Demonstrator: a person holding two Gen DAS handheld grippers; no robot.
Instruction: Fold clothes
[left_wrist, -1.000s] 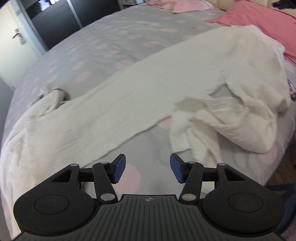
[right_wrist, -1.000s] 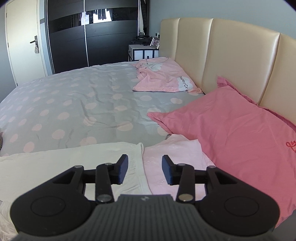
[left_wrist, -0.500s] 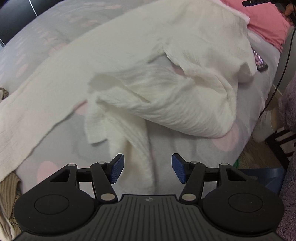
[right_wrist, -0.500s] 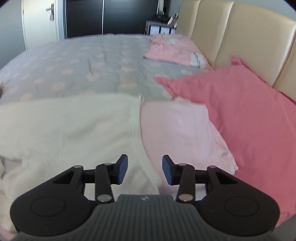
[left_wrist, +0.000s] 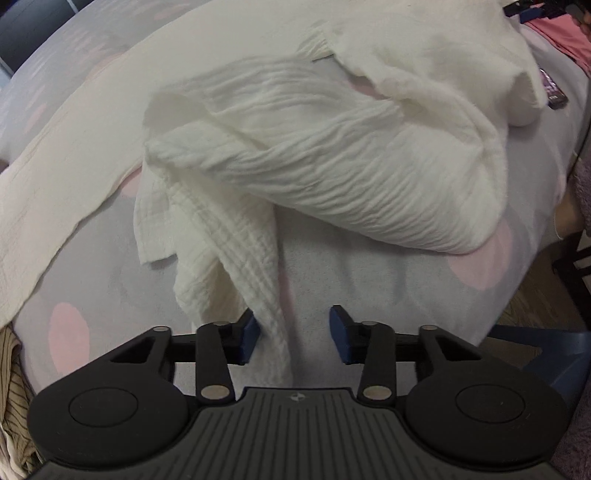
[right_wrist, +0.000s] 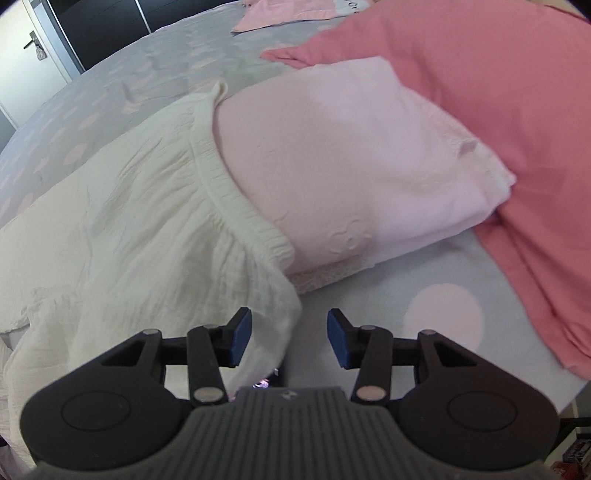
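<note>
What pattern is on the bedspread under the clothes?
The bedspread is grey with large pale pink dots; the left wrist view shows it best.

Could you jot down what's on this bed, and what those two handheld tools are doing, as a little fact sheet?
Surface: grey bedspread with pink dots
Main item: cream crinkled garment, spread out, partly crumpled
Left tool: closing around a hanging strip of it
Right tool: open, at the garment's corner
Nearby: folded pale pink cloth, pink pillow

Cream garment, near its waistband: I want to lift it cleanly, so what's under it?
The cream garment overlaps a folded pale pink cloth on the spotted bedspread. How far the cloth extends underneath is hidden.
</note>
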